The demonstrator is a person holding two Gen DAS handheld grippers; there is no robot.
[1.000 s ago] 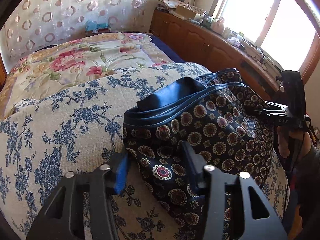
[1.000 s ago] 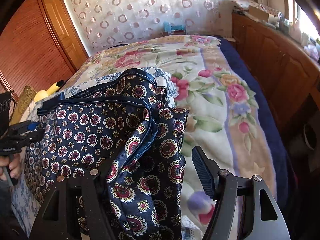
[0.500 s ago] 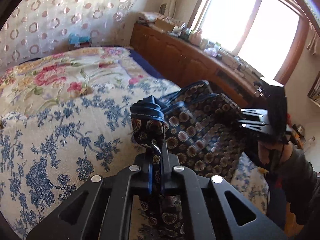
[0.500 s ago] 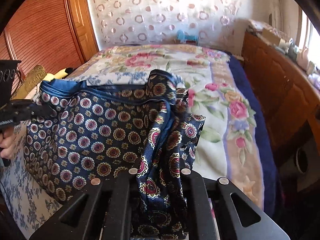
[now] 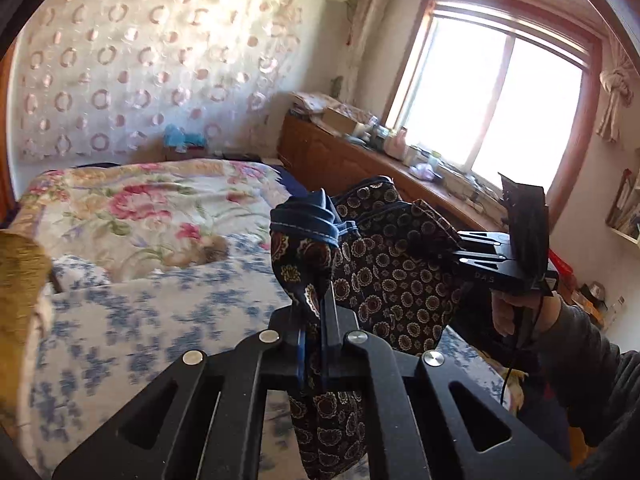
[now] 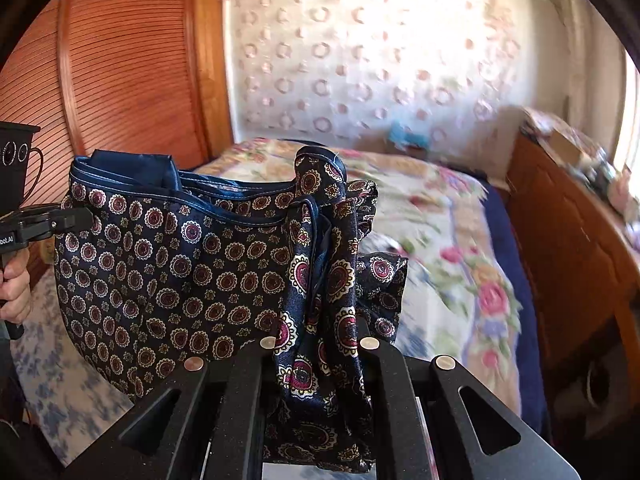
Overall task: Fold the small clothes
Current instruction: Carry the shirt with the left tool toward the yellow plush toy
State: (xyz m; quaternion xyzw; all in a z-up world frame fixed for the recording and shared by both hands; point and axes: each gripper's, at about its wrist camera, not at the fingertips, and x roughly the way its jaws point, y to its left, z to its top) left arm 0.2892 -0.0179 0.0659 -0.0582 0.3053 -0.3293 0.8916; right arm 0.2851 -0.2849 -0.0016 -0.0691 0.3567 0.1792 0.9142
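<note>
A small dark navy garment [image 6: 180,276] with a medallion print and blue satin trim hangs in the air between my two grippers, above the bed. My left gripper [image 5: 314,316] is shut on one bunched corner of it [image 5: 304,264]. My right gripper [image 6: 320,336] is shut on the opposite bunched corner. The cloth sags in a curve between them. In the left wrist view the right gripper [image 5: 472,248] shows at the right, held by a hand. In the right wrist view the left gripper [image 6: 76,218] shows at the left edge.
The bed below has a blue-flowered cover [image 5: 160,320] near me and a pink floral quilt [image 5: 140,200] farther back. A wooden sideboard [image 5: 340,160] with clutter runs under the window on the right. A slatted wooden wardrobe [image 6: 120,80] stands at the left.
Both grippers went from open beside the garment's corners on the bed to shut on them, then lifted the garment up off the bed.
</note>
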